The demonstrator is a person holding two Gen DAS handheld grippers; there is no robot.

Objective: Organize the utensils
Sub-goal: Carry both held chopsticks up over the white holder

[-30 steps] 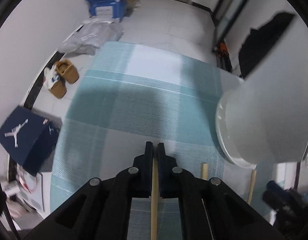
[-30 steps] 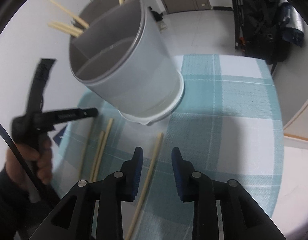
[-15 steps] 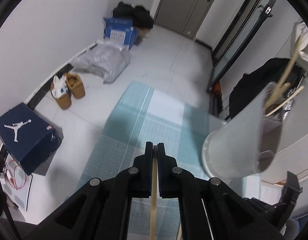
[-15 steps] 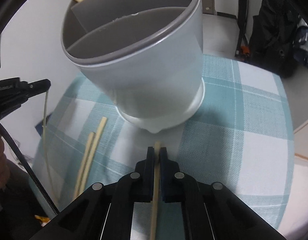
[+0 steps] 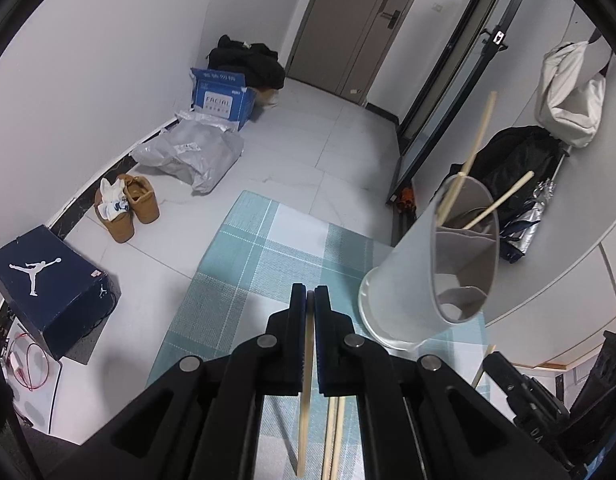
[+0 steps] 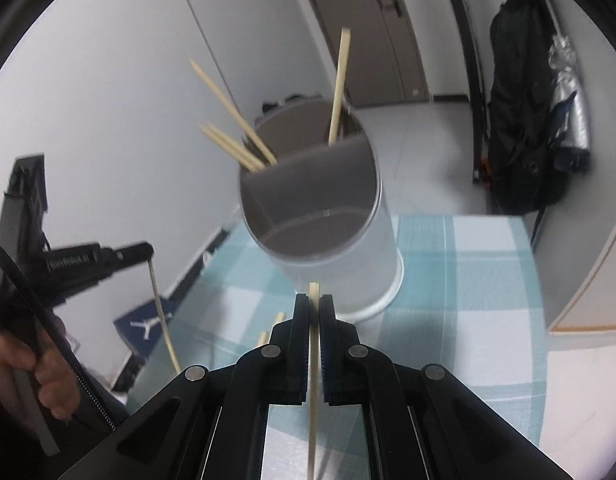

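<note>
Chopsticks hang pinched in both closed grippers, left gripper [image 5: 310, 294] and right gripper [image 6: 314, 300], lifted clear of the checked tablecloth [image 6: 468, 280] for dropping into the divided white holder [image 6: 320, 216] mid-table.

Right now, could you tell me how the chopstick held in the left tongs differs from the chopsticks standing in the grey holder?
The held chopstick is pinched at its top end by the shut left tongs and hangs in the air beside the holder; the chopsticks in the holder lean on its rim, ends up. The held one is single; the holder has several. All look like the same pale wood.
</note>
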